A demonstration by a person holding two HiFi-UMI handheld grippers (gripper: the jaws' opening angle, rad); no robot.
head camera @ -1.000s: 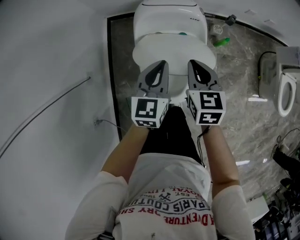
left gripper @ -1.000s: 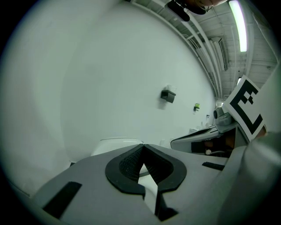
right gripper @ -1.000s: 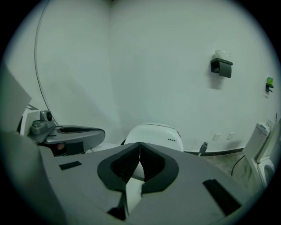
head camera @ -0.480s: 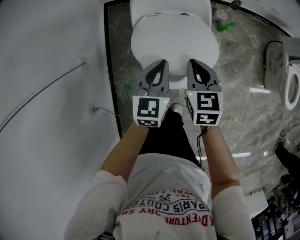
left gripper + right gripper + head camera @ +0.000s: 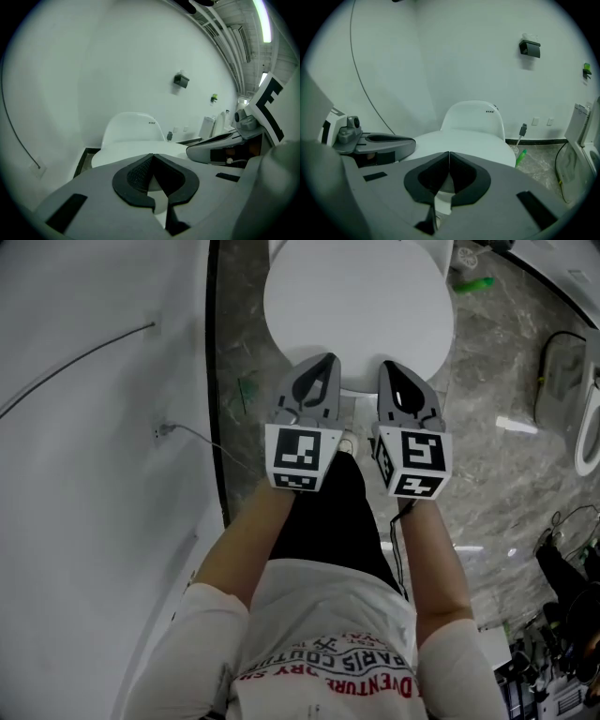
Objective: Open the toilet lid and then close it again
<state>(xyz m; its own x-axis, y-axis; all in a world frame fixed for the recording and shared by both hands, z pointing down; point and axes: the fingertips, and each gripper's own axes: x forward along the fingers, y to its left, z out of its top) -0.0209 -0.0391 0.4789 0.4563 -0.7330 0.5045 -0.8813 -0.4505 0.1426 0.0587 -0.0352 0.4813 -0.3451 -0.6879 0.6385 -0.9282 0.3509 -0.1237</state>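
The white toilet stands at the top of the head view with its lid (image 5: 356,306) down flat. My left gripper (image 5: 324,362) and right gripper (image 5: 388,367) hover side by side over the lid's front edge, both shut with nothing between the jaws. In the left gripper view the left gripper (image 5: 152,156) points at the lid (image 5: 117,152) and the tank (image 5: 133,127) behind it. The right gripper (image 5: 449,153) points the same way at the lid (image 5: 473,140) and the tank (image 5: 474,116). Whether either one touches the lid I cannot tell.
A white wall with a thin cable (image 5: 75,367) runs close on the left. A green bottle (image 5: 472,284) lies on the marble floor right of the toilet. A second toilet (image 5: 591,423) stands at the far right. The person's legs stand right before the bowl.
Both grippers have sunk together toward the lid's front edge, still shut. The toilet has slid up in the head view, and its tank has left the frame.
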